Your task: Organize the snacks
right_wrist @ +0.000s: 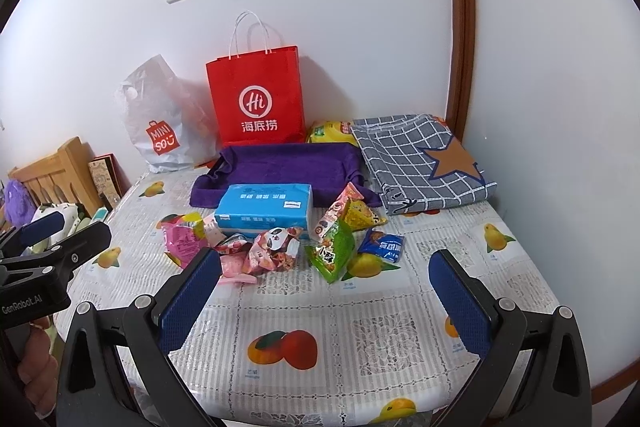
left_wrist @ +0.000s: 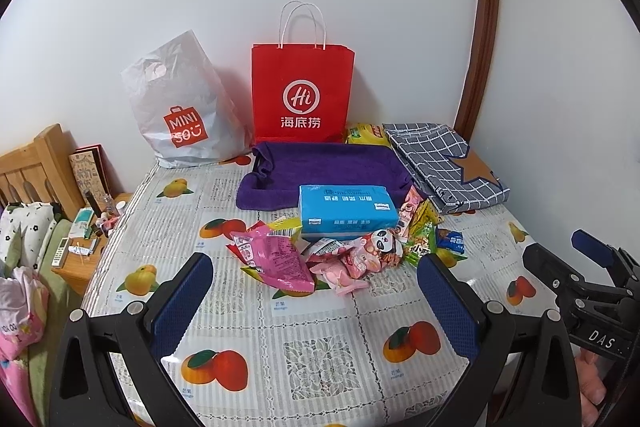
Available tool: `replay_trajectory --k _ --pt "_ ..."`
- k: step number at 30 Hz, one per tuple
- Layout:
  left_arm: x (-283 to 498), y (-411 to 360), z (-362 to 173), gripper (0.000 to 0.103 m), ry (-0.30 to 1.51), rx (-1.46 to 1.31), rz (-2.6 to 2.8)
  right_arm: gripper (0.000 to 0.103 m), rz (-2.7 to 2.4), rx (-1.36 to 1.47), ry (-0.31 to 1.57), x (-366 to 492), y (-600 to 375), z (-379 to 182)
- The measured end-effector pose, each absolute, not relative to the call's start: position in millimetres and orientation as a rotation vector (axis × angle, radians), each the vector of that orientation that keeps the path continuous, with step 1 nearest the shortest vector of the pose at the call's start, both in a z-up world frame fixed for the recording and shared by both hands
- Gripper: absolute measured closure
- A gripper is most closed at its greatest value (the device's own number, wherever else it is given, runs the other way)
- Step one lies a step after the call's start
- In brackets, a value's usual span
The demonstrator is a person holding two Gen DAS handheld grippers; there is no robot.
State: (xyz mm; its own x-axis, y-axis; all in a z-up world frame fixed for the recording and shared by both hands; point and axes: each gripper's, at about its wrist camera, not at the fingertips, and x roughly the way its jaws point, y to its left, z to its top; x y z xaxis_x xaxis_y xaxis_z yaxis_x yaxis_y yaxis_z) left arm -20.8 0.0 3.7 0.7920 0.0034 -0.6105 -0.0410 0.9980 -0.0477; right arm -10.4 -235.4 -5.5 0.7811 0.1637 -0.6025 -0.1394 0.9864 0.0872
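Note:
A heap of snack packets lies mid-table: a big pink packet (left_wrist: 276, 259) (right_wrist: 182, 241), a panda-print packet (left_wrist: 376, 247) (right_wrist: 276, 247), a green packet (left_wrist: 420, 247) (right_wrist: 330, 255), a blue packet (left_wrist: 450, 241) (right_wrist: 382, 243). A purple cloth tray (left_wrist: 324, 167) (right_wrist: 280, 163) sits behind a blue tissue pack (left_wrist: 346, 213) (right_wrist: 264, 209). My left gripper (left_wrist: 316, 275) is open and empty, just short of the heap. My right gripper (right_wrist: 326, 273) is open and empty, near the green packet.
A red paper bag (left_wrist: 302, 93) (right_wrist: 256, 99) and a white Miniso bag (left_wrist: 180, 111) (right_wrist: 160, 119) stand at the wall. A folded checked cloth (left_wrist: 444, 163) (right_wrist: 420, 159) lies back right, a yellow packet (left_wrist: 366, 135) (right_wrist: 330, 133) beside it. A bedside table (left_wrist: 86, 243) with clutter stands left.

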Motion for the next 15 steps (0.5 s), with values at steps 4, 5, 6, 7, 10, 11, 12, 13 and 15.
replay_trajectory --k 4,5,6,7,10,11,12,13,15 --pt "-20.5 -0.2 5.1 0.001 0.647 -0.059 0.043 0.0 0.155 0.045 0.661 -9.3 -236.9 -6.3" --pt "-20.6 -0.1 5.8 0.001 0.643 -0.057 0.049 0.0 0.146 0.04 0.659 -9.6 -236.4 -6.0" --pt "-20.5 0.0 6.1 0.001 0.643 -0.056 0.055 0.0 0.137 0.032 0.657 -9.7 -235.6 -5.4" --pt "-20.2 0.7 6.4 0.001 0.645 -0.058 0.061 0.0 0.133 0.026 0.658 -9.2 -234.9 -4.4" --pt "-19.4 3.9 6.8 0.001 0.649 -0.071 0.069 0.0 0.137 0.025 0.66 -9.1 -234.3 -3.2" --pt "-19.6 4.6 6.5 0.001 0.65 -0.074 0.069 0.0 0.138 0.029 0.658 -9.3 -234.1 -2.4" --pt "-19.5 5.4 6.2 0.001 0.65 -0.078 0.066 0.0 0.138 0.034 0.655 -9.7 -234.6 -2.0" --pt "-19.5 6.1 6.0 0.001 0.651 -0.08 0.063 0.0 0.134 0.037 0.652 -10.1 -234.9 -1.4" --pt "-20.2 7.0 5.6 0.001 0.648 -0.083 0.06 0.0 0.114 0.025 0.647 -10.5 -233.5 -0.1"
